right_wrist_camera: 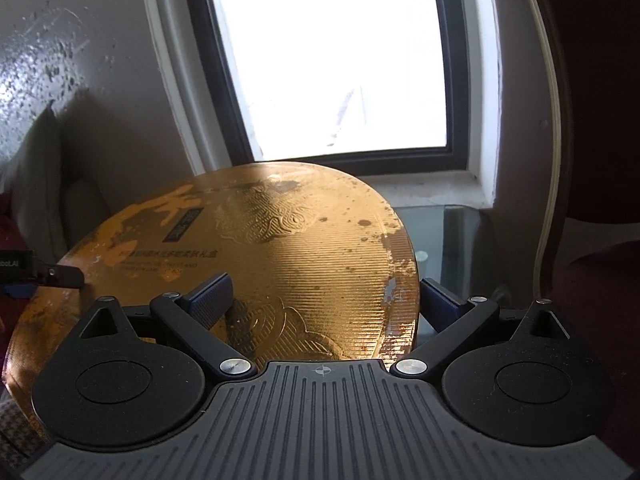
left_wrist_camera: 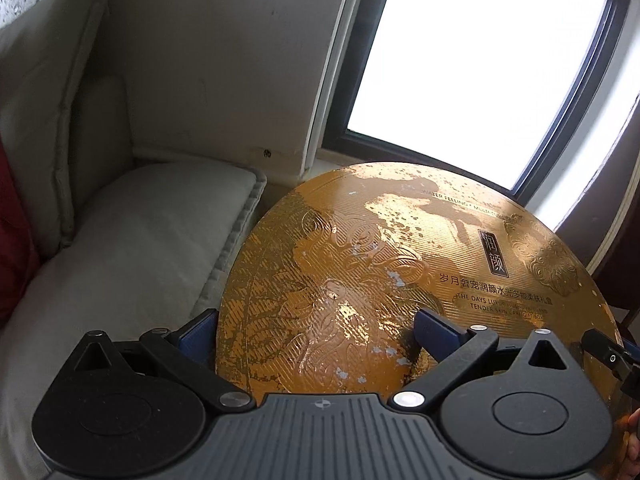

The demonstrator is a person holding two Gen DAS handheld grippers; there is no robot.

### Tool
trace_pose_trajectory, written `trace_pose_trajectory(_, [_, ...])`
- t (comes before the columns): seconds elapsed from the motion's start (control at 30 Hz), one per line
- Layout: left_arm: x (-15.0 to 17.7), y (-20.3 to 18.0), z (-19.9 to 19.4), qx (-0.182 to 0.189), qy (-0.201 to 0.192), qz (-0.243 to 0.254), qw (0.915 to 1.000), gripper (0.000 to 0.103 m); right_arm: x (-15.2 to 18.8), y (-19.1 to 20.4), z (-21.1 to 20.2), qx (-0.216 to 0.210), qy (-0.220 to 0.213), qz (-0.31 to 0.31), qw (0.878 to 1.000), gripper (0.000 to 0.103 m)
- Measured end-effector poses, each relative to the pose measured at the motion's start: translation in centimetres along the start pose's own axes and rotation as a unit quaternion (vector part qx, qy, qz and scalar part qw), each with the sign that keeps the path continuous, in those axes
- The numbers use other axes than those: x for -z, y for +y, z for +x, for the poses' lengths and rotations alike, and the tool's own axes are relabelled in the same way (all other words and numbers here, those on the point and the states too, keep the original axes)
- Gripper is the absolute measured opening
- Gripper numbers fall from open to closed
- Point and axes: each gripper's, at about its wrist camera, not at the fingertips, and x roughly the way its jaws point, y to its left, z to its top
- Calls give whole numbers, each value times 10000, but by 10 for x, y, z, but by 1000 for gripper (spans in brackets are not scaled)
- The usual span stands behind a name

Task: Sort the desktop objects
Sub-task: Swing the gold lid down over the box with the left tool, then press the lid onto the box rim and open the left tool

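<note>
I've got the round gold gift-box lid [left_wrist_camera: 400, 280] between both tools here. My left gripper [left_wrist_camera: 316, 334] is spread wide, one finger hanging off the lid's left rim, the other lying over its embossed top. My right gripper [right_wrist_camera: 324, 300] mirrors that on the far side: one finger over the gold face, the other past the right rim. Both are wide apart, and I can't tell whether either pad actually presses the edge, so I won't call it a grip. Straddling opposite rims makes sense for something this broad and flat; one tool alone would let it tip. The lid sits tilted toward the window [right_wrist_camera: 332, 60], beside the pale sofa cushion [left_wrist_camera: 132, 232], with a glass table [right_wrist_camera: 448, 232] showing past its right edge. Whether it's lifted or resting on something, I can't see from here.
</note>
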Motion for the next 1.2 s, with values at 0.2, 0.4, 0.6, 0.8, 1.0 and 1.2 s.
trace_pose_trajectory(0.2, [-1, 2, 17, 124, 29, 90, 9999, 101, 10, 3, 3, 190, -5, 131, 9997, 99])
trace_pose_trajectory(0.4, [-4, 1, 18, 82, 34, 197, 9998, 101, 16, 5, 2, 249, 53, 286, 9993, 99])
trace_pose_trajectory(0.6, [-1, 1, 18, 59, -13, 232, 9997, 101, 19, 3, 2, 229, 64, 283, 9993, 99])
trace_pose_trajectory(0.8, [3, 0, 19, 13, -95, 268, 9996, 101, 24, -1, 3, 163, 64, 288, 9994, 99])
trace_pose_trajectory(1.0, [7, -2, 20, -34, -178, 304, 9994, 102, 33, -2, 2, 170, -71, 291, 9994, 99])
trace_pose_trajectory(1.2, [12, -3, 20, -106, -277, 295, 9991, 102, 44, 4, -3, 268, -307, 149, 9991, 99])
